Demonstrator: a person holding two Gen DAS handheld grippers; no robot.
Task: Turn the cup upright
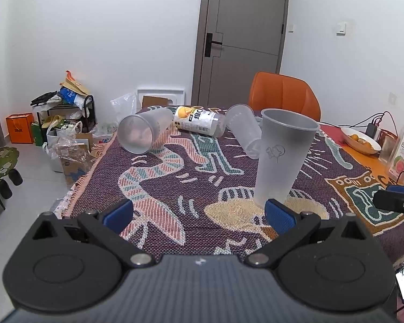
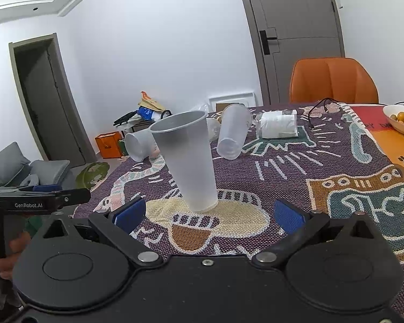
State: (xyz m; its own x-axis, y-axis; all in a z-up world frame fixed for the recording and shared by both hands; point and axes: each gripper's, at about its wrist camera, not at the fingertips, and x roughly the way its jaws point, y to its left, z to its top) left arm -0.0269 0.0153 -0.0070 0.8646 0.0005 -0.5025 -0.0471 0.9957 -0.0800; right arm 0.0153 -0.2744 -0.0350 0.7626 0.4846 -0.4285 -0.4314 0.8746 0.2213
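Note:
A frosted plastic cup (image 1: 281,158) stands upright on the patterned cloth; it also shows in the right wrist view (image 2: 190,161). My left gripper (image 1: 199,215) is open and empty, the cup just beyond its right finger. My right gripper (image 2: 207,214) is open and empty, the cup's base just ahead between its fingers. Two more frosted cups lie on their sides farther back, one at the left (image 1: 142,133) (image 2: 140,144), one in the middle (image 1: 243,130) (image 2: 233,134). The other gripper shows at each view's edge (image 1: 396,202) (image 2: 37,197).
A labelled bottle (image 1: 199,120) (image 2: 278,123) lies on its side at the back. A bowl of fruit (image 1: 361,140) and a juice bottle (image 1: 402,152) stand at the right. An orange chair (image 1: 282,94) is behind the table. Clutter lies on the floor at the left.

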